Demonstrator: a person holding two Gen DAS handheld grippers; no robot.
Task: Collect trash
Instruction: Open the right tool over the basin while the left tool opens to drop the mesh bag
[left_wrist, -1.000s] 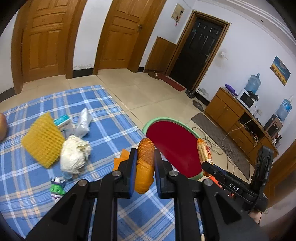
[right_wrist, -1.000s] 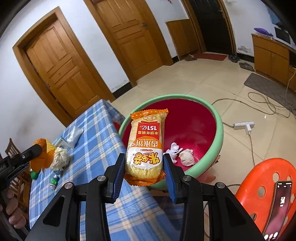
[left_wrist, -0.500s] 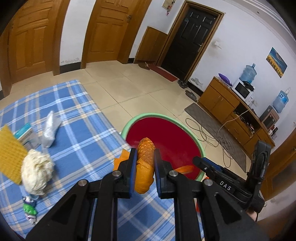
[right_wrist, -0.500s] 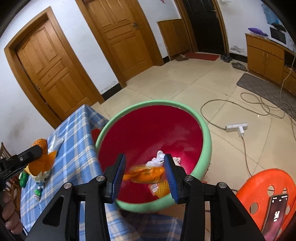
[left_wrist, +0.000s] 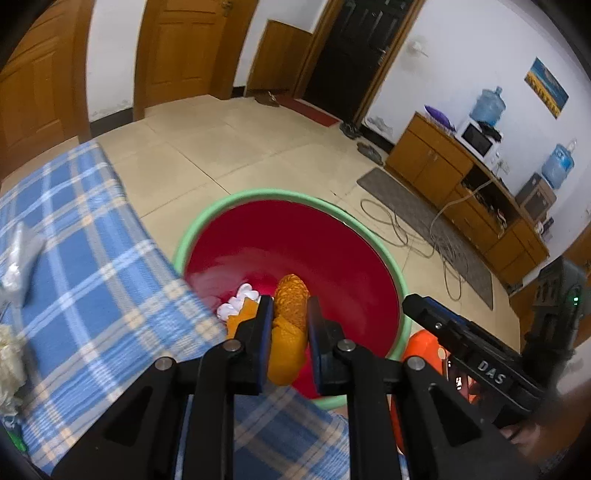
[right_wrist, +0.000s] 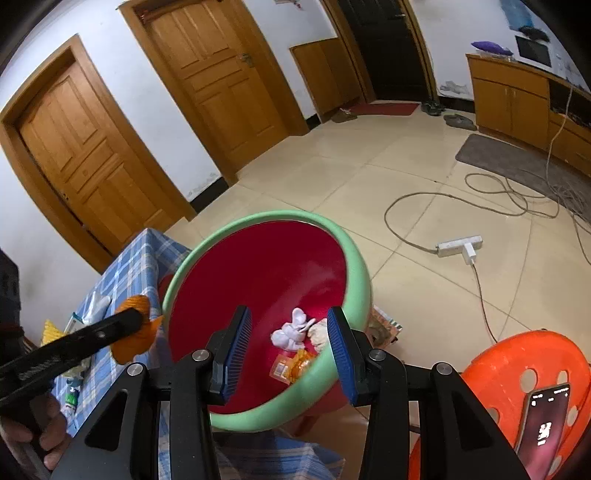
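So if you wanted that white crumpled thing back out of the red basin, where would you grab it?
Probably from straight above, pinching the crumpled white wad across its narrow upper lobe. It lies loose on the basin floor, with a beige lump and the orange wrapper close beside it, so a sideways approach would likely catch those.

My two views both come from fisheye cameras mounted behind the fingers of hand-held grippers, each looking forward and steeply down along them. My left wrist view sits over the edge of the blue checked tablecloth (left_wrist: 96, 280) and faces the red basin (left_wrist: 295, 243) from close by, with the cabinet wall (left_wrist: 454, 177) far off at right. My right wrist view looks into the same basin (right_wrist: 266, 273) from its other near side, facing the wooden doors (right_wrist: 207, 96). Both views share the basin, the tablecloth (right_wrist: 136, 266), the tiled floor and the orange stool (right_wrist: 532, 373); each view also catches the other gripper at its margin.
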